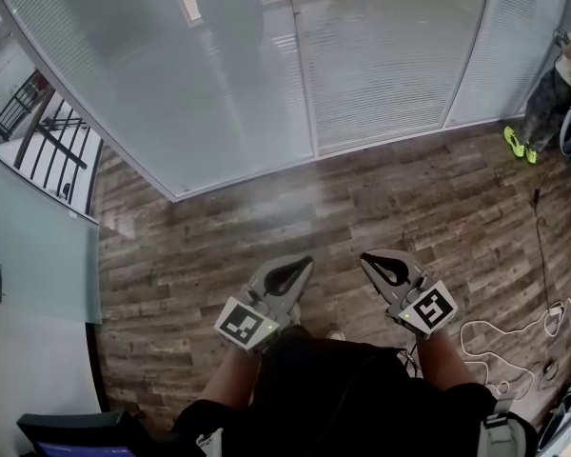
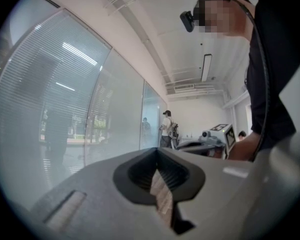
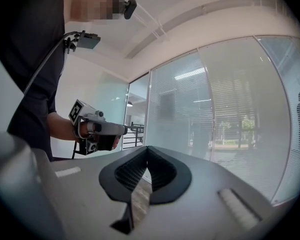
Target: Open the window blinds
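The window blinds (image 1: 390,65) hang with their slats closed behind a glass wall across the top of the head view. They also show in the left gripper view as blinds (image 2: 35,109) and in the right gripper view as blinds (image 3: 230,109). My left gripper (image 1: 306,260) and right gripper (image 1: 365,255) are held level close to my body, over the wood floor and well short of the glass. Both are shut, tips touching, with nothing between them. The left gripper (image 2: 157,149) and the right gripper (image 3: 147,148) each show their own jaws meeting.
A black railing (image 1: 38,131) stands behind the glass at far left, next to a pale partition (image 1: 29,255). White cables (image 1: 514,336) lie on the floor at right. A seated person's green shoes (image 1: 519,143) are near the right window corner. Two people (image 2: 167,129) stand far off.
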The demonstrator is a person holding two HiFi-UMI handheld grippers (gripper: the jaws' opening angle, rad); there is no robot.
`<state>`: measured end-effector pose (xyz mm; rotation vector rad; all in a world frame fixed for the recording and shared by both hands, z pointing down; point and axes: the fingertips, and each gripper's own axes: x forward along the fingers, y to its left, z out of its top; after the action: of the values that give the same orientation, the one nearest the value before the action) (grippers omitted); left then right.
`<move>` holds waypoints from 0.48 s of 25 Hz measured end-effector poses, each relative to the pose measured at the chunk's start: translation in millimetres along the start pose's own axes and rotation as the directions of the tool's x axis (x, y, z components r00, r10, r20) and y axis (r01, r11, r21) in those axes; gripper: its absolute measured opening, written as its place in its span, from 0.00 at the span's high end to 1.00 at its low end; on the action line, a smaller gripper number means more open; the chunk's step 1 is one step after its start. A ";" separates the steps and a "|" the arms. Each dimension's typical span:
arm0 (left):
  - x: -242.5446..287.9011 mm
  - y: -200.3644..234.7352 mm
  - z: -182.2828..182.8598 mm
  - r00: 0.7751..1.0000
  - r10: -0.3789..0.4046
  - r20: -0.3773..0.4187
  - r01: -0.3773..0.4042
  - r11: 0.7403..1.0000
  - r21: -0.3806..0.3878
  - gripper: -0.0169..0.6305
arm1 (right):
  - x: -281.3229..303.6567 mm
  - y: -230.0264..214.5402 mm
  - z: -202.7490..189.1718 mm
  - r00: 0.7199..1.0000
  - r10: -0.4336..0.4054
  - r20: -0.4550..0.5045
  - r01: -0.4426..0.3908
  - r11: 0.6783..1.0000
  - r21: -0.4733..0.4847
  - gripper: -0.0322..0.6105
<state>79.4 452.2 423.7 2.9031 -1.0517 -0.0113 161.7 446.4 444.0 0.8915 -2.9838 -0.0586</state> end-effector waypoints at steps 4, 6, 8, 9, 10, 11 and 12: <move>-0.3 10.4 -6.0 1.000 -0.005 -0.008 0.005 1.000 -0.014 0.97 | 13.6 -6.2 -3.4 1.000 0.008 -0.005 -0.008 1.000 0.016 0.94; 0.5 23.6 -7.0 1.000 0.004 -0.009 -0.004 1.000 -0.021 0.97 | 25.7 -10.3 -2.8 1.000 0.012 -0.006 -0.011 1.000 0.018 0.94; 3.7 38.2 -6.7 1.000 0.003 -0.005 -0.003 1.000 -0.021 0.97 | 40.1 -14.3 -1.3 1.000 0.019 0.000 -0.019 1.000 0.010 0.94; 6.1 44.7 -6.5 1.000 -0.001 -0.003 0.001 1.000 -0.019 0.97 | 47.3 -16.5 -0.6 1.000 0.021 0.003 -0.021 1.000 0.005 0.94; 8.7 51.3 -6.3 1.000 -0.006 -0.003 0.006 1.000 -0.015 0.97 | 54.4 -19.1 -0.1 1.000 0.021 0.002 -0.021 1.000 0.002 0.94; 11.4 58.3 -5.8 1.000 -0.013 -0.002 0.013 1.000 -0.013 0.97 | 61.7 -22.3 0.4 1.000 0.018 -0.001 -0.018 1.000 0.001 0.94; 14.1 65.8 -4.5 1.000 -0.021 -0.001 0.021 1.000 -0.010 0.97 | 69.1 -26.3 1.2 1.000 0.013 -0.004 -0.013 1.000 0.001 0.94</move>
<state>48.2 392.9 431.9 2.9048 -1.0175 -0.0155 118.3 386.5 442.6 0.8704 -2.9859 -0.0552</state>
